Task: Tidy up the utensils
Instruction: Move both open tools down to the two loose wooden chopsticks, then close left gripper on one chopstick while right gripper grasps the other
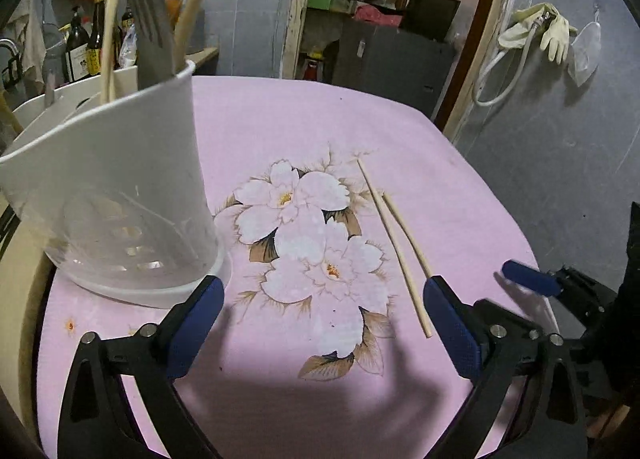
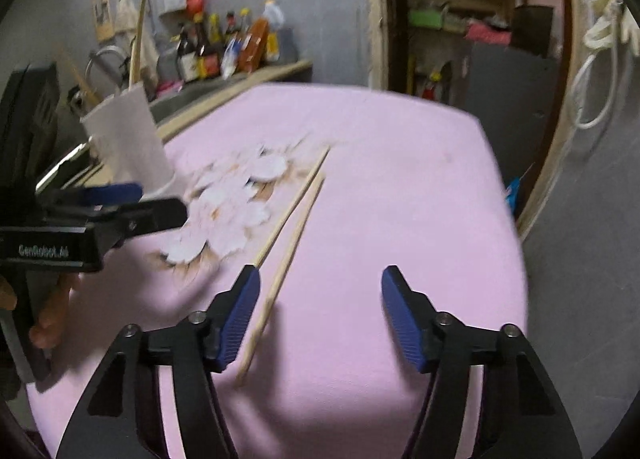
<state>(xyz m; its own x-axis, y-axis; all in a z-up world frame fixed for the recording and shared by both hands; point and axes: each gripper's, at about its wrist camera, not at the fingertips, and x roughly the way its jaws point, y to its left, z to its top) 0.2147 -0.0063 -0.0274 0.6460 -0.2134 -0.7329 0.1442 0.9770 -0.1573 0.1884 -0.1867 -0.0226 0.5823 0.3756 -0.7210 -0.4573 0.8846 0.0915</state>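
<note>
Both grippers (L [image 1: 324, 299], R [image 2: 320, 295]) released, empty; chopsticks [image 2: 288, 239] on cloth [image 2: 400, 179], prob. two.

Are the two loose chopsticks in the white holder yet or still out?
Out. Both chopsticks lie flat on the pink cloth, apart from the white holder. Neither the left gripper nor the right gripper holds them.
</note>
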